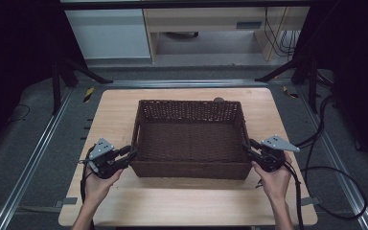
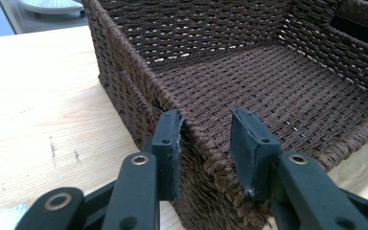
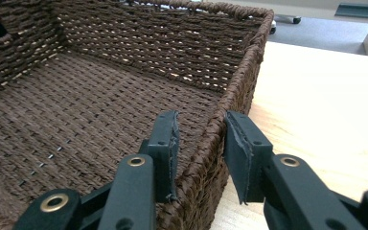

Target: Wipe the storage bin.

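Woven brown wicker forms the one basket (image 1: pixel 190 139) that is seen at the middle of the wooden table (image 1: pixel 115 115), empty inside. Two grippers are counted. The left gripper (image 2: pixel 206 143) is set astride the near left corner of the rim, its jaws apart, one pad touching the outer wall and the other clear of the weave. The right gripper (image 3: pixel 201 143) straddles the right side wall likewise, not yet clamped. For a sound lift, both walls should be pinched fully and evenly, and the basket raised level.
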A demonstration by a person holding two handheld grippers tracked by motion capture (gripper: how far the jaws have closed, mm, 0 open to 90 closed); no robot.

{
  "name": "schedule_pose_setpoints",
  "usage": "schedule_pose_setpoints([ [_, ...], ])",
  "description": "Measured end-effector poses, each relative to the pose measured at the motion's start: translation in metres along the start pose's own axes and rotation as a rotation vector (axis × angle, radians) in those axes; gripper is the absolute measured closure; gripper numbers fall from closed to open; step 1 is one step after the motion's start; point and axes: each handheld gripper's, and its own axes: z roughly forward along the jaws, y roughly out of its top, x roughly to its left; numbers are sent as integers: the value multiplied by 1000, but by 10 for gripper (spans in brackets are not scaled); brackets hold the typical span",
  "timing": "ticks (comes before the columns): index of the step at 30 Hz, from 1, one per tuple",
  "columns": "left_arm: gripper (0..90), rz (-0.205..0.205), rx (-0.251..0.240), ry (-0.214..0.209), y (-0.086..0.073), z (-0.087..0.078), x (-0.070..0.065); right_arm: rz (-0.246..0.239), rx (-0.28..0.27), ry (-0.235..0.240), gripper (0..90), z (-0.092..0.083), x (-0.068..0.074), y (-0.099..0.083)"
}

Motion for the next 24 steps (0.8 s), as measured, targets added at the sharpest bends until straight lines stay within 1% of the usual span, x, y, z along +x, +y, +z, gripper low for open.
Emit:
schedule_pose_setpoints([
  [8, 630, -4, -2, 7, -2, -4, 3, 4, -3, 11, 660, 4, 3, 1],
  [12, 625, -2, -4, 16, -2, -3, 4, 9, -8, 15, 660, 5, 4, 1],
  [16, 619, -9, -1, 16, -2, -1, 6, 0, -4, 13, 658, 4, 6, 1],
  [19, 619, -4, 1, 18, -1, -1, 5, 0, -3, 15, 656, 4, 5, 1],
  [23, 613, 3, 2, 15, 0, -4, 6, -7, 1, 17, 640, 3, 5, 3],
  [24, 601, 6, -5, 11, 1, -6, 6, -4, -9, 19, 616, 1, 4, 4],
])
